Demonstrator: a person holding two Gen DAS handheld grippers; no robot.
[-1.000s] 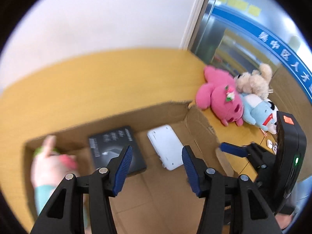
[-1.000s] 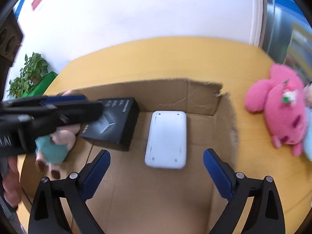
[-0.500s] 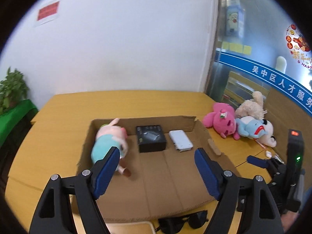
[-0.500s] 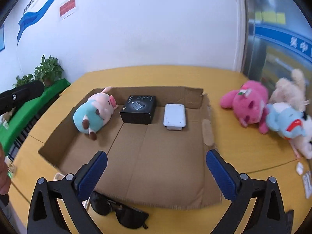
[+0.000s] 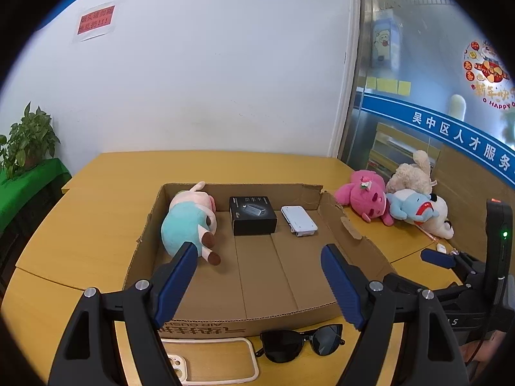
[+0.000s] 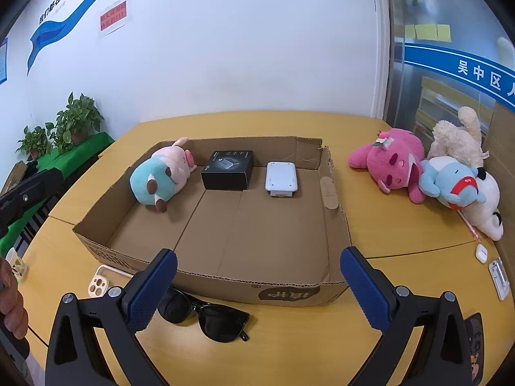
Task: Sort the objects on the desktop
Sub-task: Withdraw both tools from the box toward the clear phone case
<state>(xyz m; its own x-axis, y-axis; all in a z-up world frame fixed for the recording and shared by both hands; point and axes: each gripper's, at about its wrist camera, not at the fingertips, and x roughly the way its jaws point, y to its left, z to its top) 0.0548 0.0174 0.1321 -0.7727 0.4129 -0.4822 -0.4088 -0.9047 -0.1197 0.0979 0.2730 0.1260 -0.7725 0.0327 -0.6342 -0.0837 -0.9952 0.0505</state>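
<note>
I've pulled both claws back out of the cardboard tray (image 5: 334, 308). The sunglasses (image 6: 202, 317) lie on the table just under my right claw (image 6: 257, 283), long axis running left to right. The phone case (image 5: 212, 358) lies below my left claw (image 5: 257, 276). Both claws gape wide, holding nothing. The plush pig (image 5: 190, 222) rests inside, ahead-left.
</note>
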